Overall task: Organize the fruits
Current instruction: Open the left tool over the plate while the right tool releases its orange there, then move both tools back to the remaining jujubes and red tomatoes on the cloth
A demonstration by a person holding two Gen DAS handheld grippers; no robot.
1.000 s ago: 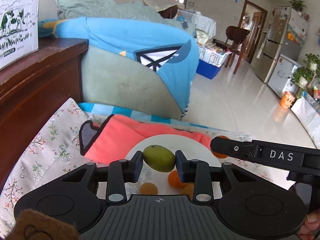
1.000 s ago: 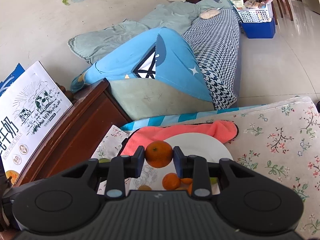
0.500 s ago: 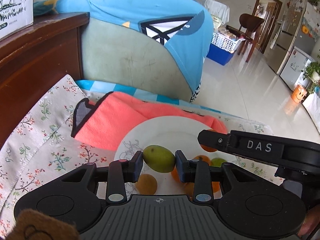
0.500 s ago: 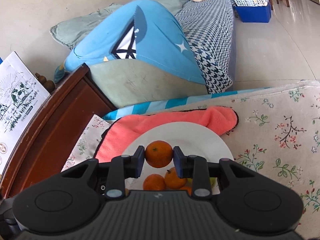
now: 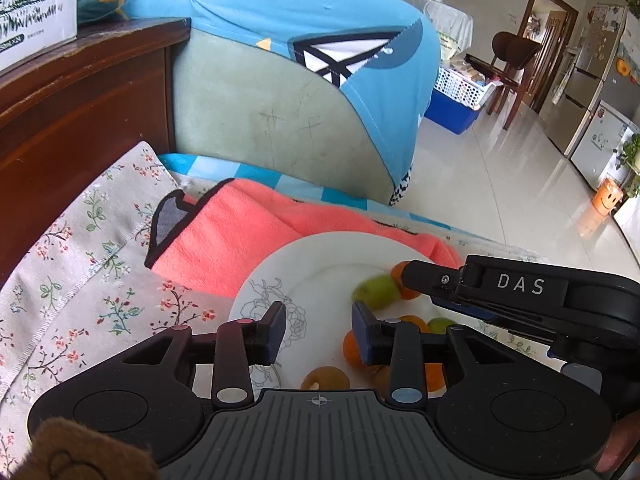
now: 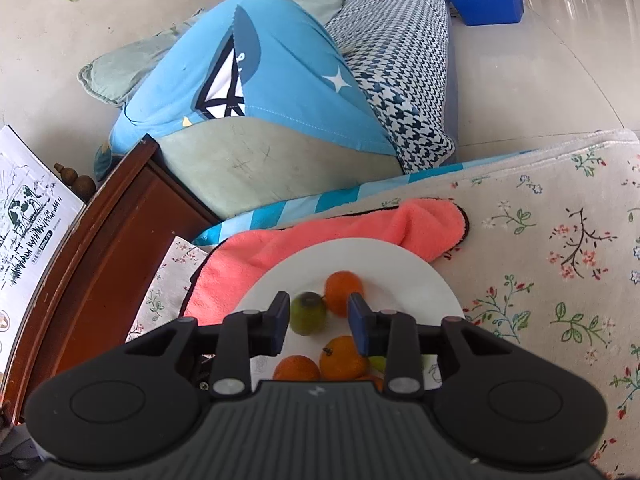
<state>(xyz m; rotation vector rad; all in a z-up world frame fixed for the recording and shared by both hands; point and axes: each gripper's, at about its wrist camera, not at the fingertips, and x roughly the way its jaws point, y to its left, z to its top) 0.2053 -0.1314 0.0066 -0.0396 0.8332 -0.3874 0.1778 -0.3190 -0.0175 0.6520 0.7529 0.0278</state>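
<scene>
On the white plate (image 6: 404, 264), green fruit (image 6: 307, 313) and orange (image 6: 343, 293) beyond both tongs, left (image 5: 319, 330), right (image 6: 319, 316), just opened, empty.

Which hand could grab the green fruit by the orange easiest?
Right, probably: the right gripper, jaws just opening, has the green fruit between them. The left gripper, also just opening, has only plate between.

Plate, far half: the white plate (image 6: 400, 264) is bare toward the pink towel (image 6: 256, 264).
Plate, near half: oranges (image 6: 343, 356) and a green fruit (image 6: 307, 313) crowd it.
Left side: a wooden cabinet (image 5: 80, 104) walls it off.
Right side: the flowered cloth (image 6: 540, 280) lies flat and bare.
Behind: the sofa arm (image 5: 272, 120) rises close.
</scene>
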